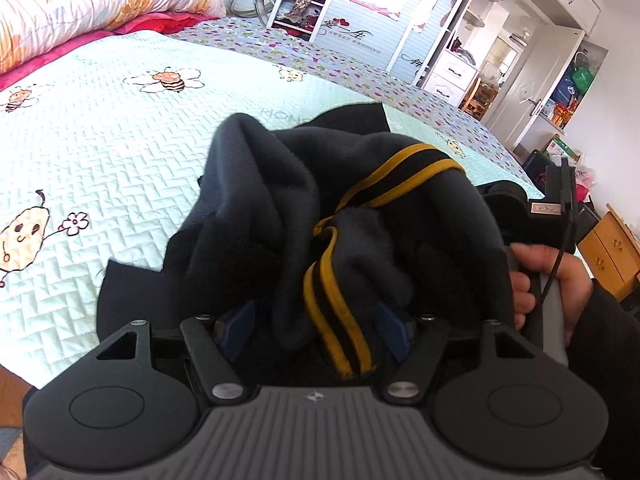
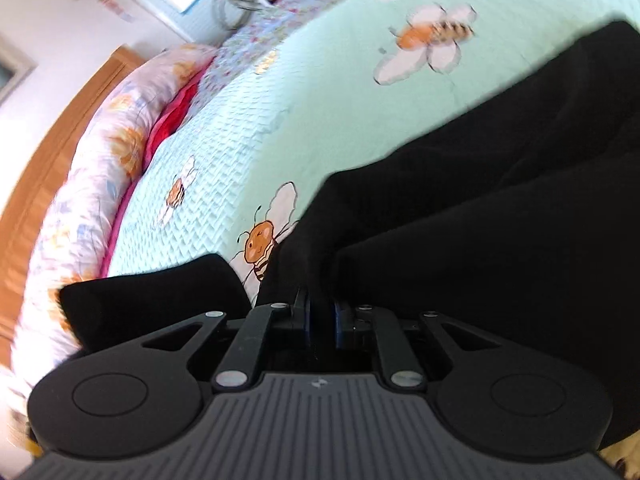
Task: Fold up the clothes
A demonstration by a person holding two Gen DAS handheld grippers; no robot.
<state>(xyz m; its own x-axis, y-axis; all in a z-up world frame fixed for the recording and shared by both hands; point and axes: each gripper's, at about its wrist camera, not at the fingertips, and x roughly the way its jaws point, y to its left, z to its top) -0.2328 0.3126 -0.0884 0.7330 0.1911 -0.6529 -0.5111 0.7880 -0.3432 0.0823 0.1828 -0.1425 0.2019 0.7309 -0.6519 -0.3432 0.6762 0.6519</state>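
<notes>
My left tool (image 1: pixel 316 330): jaws wide, dark garment (image 1: pixel 360 216) bunched between them. My right tool (image 2: pixel 320 320): jaws nearly together, pinching cloth. My right hand (image 1: pixel 548 284): wrapped round its handle.

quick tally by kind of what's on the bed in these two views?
Dark garment with yellow stripes: 1
Mint bee-print quilt: 1
Floral duvet roll: 1
Red blanket: 1
Grippers on the garment: 2, left gripper, right gripper
Total: 6
</notes>
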